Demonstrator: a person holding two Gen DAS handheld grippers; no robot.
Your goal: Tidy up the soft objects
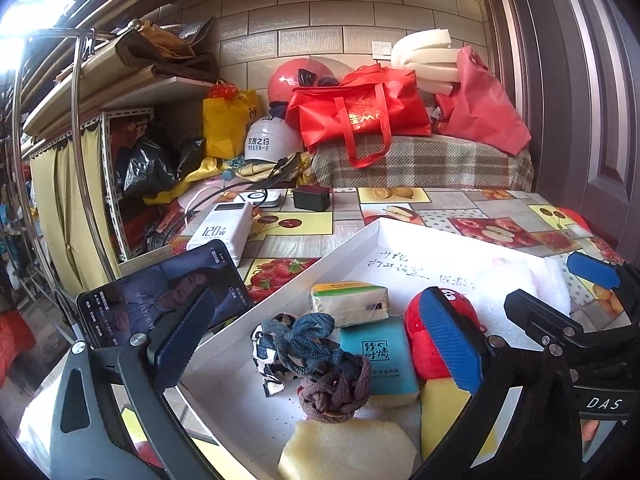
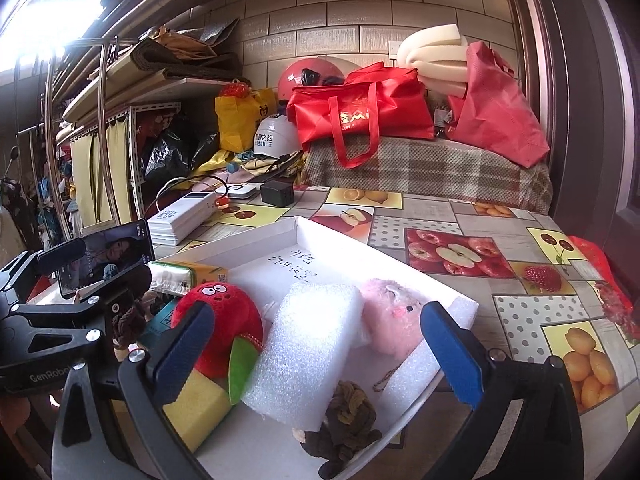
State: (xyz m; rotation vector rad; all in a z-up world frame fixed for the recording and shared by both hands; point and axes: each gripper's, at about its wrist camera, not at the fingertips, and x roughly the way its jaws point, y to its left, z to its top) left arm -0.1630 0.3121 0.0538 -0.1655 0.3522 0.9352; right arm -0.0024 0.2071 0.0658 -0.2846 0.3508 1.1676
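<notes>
Left gripper (image 1: 320, 344) jaws apart, empty, over white tray (image 1: 348, 240). Tray holds, left to right: braided hair ties (image 1: 316, 352), tissue packs (image 1: 350, 304), red plush (image 2: 220, 320), yellow sponge (image 2: 196, 408), white foam block (image 2: 308, 344), pink plush (image 2: 396, 316). Right gripper (image 2: 320, 344) jaws apart, empty. Judgement: soft items all gathered in tray; task looks near done, perhaps tidying left.

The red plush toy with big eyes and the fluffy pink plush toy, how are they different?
The red plush toy with big eyes is bright red with a green patch; the fluffy pink plush toy is pale pink. The red one lies left of the white foam block, the pink one right. Both lie in the white tray.
</notes>
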